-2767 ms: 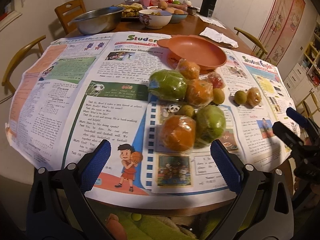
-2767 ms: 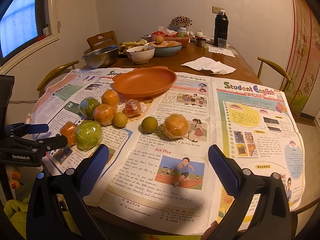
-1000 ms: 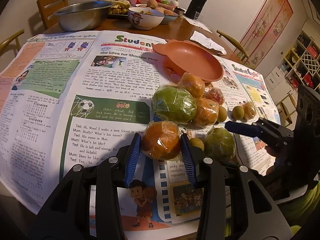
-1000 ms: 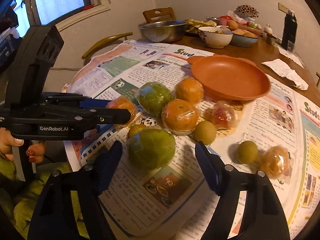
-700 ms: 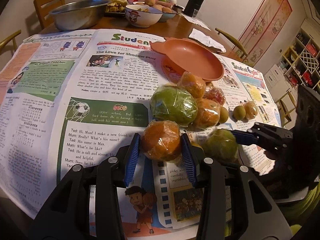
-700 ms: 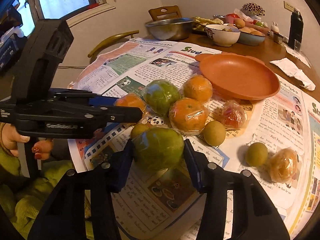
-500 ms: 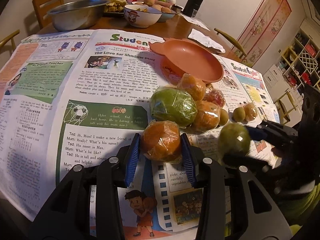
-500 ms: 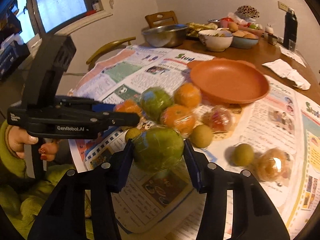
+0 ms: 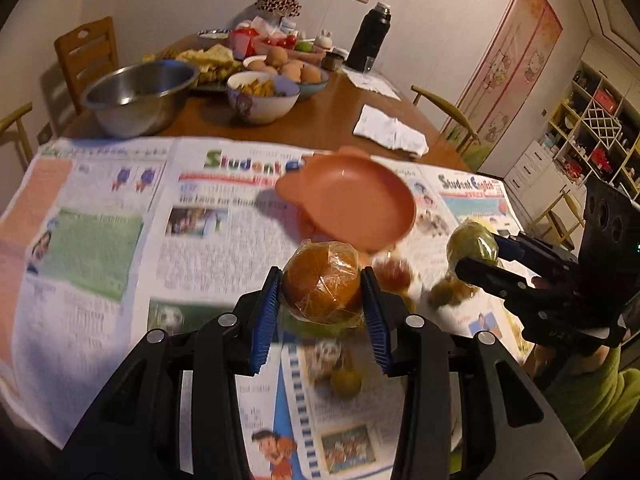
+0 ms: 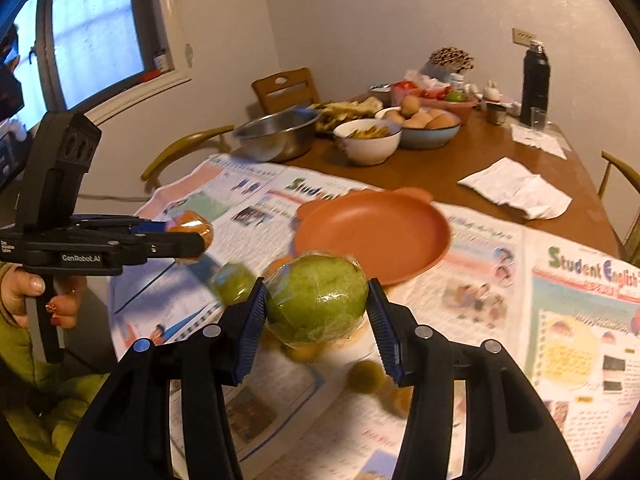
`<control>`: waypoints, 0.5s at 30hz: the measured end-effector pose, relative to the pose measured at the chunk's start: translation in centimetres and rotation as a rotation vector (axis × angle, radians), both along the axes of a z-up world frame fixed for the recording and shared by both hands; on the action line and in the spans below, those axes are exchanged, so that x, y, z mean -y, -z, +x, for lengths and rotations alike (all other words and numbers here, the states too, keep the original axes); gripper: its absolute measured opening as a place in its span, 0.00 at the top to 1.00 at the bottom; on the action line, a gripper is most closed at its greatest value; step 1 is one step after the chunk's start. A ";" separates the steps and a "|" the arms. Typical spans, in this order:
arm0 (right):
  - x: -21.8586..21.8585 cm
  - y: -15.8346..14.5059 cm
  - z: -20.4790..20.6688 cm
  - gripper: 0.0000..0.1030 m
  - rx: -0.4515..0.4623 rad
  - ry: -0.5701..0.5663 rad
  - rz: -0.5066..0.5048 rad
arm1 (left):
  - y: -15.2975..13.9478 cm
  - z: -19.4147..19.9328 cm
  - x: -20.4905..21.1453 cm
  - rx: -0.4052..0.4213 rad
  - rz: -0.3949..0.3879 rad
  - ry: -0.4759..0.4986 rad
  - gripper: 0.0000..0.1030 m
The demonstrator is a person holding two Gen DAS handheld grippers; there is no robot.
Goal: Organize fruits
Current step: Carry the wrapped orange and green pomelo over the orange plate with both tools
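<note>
Right now 2 fruits are in the air at once: the left gripper [image 9: 322, 307] is clamped on a plastic-wrapped orange [image 9: 320, 283], and the right gripper [image 10: 317, 317] is clamped on a wrapped green fruit [image 10: 317, 298], its jaws having just closed in around it. Both fruits are clear of the newspaper [image 9: 100, 240] and hang just short of the orange plate [image 10: 374, 232], which lies empty on the paper.

The step in hand looks like the carry from the pile to the plate. The next move probably calls for bringing each fruit over the plate's shallow dish, lowering it until it rests, then opening the jaws without rolling it off the low rim. With 2 grippers heading for 1 plate, they may crowd each other, so going in turn seems wise.

Counts: 2 grippers, 2 held fruits, 1 plate. On the paper below, the blur leaves the rest uncertain; I can pick out 1 small green fruit [image 9: 346, 380] under the left gripper and at least 1 more [image 10: 366, 376] below the right, with further orange and reddish shapes I cannot count.
</note>
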State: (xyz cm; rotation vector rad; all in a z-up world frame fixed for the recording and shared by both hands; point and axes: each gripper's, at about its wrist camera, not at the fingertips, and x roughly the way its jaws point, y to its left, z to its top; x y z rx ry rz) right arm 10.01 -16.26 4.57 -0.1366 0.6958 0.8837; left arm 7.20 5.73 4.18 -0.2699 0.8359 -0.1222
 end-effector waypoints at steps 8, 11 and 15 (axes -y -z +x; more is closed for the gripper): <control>0.4 -0.5 2.6 0.53 0.015 0.038 0.000 | -0.6 4.4 0.8 -0.011 -0.013 0.039 0.69; 0.2 -0.4 3.4 0.53 0.016 0.046 -0.008 | -0.4 5.6 1.2 -0.017 -0.019 0.054 0.69; -0.1 -0.3 4.5 0.53 0.016 0.053 -0.021 | 0.3 7.2 1.4 -0.041 -0.030 0.062 0.69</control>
